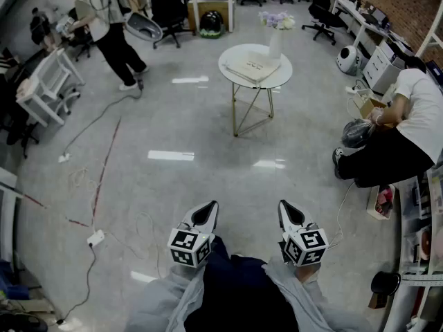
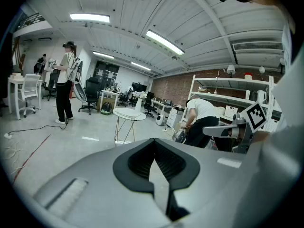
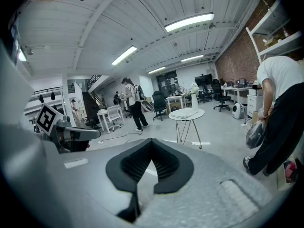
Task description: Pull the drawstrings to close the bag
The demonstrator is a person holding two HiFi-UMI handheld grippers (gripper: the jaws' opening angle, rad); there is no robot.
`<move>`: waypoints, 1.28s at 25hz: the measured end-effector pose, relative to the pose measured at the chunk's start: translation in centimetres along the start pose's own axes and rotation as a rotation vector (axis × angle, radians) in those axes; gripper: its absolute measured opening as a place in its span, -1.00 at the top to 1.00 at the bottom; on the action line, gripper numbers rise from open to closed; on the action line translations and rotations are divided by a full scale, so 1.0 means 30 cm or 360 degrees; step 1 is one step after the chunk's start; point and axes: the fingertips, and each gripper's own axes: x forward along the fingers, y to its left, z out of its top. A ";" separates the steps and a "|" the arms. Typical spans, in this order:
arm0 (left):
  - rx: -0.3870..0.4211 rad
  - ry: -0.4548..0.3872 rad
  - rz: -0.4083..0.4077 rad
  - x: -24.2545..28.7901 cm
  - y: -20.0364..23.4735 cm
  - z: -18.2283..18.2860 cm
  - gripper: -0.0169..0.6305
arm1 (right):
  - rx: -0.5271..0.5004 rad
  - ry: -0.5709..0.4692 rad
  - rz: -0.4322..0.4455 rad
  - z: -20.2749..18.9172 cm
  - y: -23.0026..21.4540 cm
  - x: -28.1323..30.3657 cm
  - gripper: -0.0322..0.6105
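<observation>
- Head view looks steeply down on a pale glossy floor [image 1: 173, 137], with both tools held out side by side near the bottom edge, above the wearer's grey sleeves.
- The left tool [image 1: 210, 207] has its jaws pressed together with nothing between them (the left gripper view shows the dark pads meeting, with only floor beyond).
- The right tool [image 1: 284, 207] is likewise pressed together and carries nothing. It is well apart from every loose thing in the room.
- The only bag plainly in sight is a dark shiny bag [image 1: 356, 133] at the far right. It hangs at the hand of a person [image 1: 415, 109] who is bent over beside shelves, well away from both tools.
- A round white table [image 1: 278, 80] on thin legs stands farther off, roughly in line with the tools.
- On the table lies a pale flat cloth [image 1: 250, 66] (I cannot tell whether it is a bag or has strings).
- A white vase [image 1: 275, 43] with flowers stands at the table's far edge.
- A second person [image 1: 104, 26] stands at the far left by white chairs.
- A thin cable [image 1: 104, 120] trails across the floor on the left.
</observation>
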 end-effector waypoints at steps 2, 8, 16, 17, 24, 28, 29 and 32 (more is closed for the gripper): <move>-0.0017 0.0015 0.0008 -0.029 -0.032 -0.028 0.89 | 0.0002 -0.0012 0.0008 -0.013 0.005 -0.031 0.89; -0.0053 0.0037 0.0030 -0.097 -0.066 -0.070 0.89 | 0.0062 -0.0065 -0.0022 -0.032 0.017 -0.107 0.89; -0.0056 0.0000 0.0067 -0.118 -0.072 -0.061 0.89 | 0.0052 -0.0119 -0.0071 -0.033 0.006 -0.170 0.89; -0.0060 -0.0012 0.0075 -0.121 -0.070 -0.061 0.89 | 0.0051 -0.0127 -0.0070 -0.033 0.008 -0.170 0.89; -0.0192 -0.0072 0.0021 -0.160 -0.080 -0.063 0.20 | 0.0048 -0.0159 0.0066 -0.027 0.082 -0.159 0.09; -0.0173 -0.0060 -0.0052 -0.145 -0.119 -0.059 0.16 | 0.0060 -0.0159 0.0062 -0.026 0.076 -0.161 0.05; -0.0156 -0.0050 -0.0065 -0.135 -0.128 -0.058 0.17 | 0.0067 -0.0158 0.0054 -0.026 0.068 -0.162 0.05; -0.0130 -0.0033 -0.0089 -0.092 -0.130 -0.046 0.20 | 0.0080 -0.0138 0.0015 -0.029 0.038 -0.155 0.05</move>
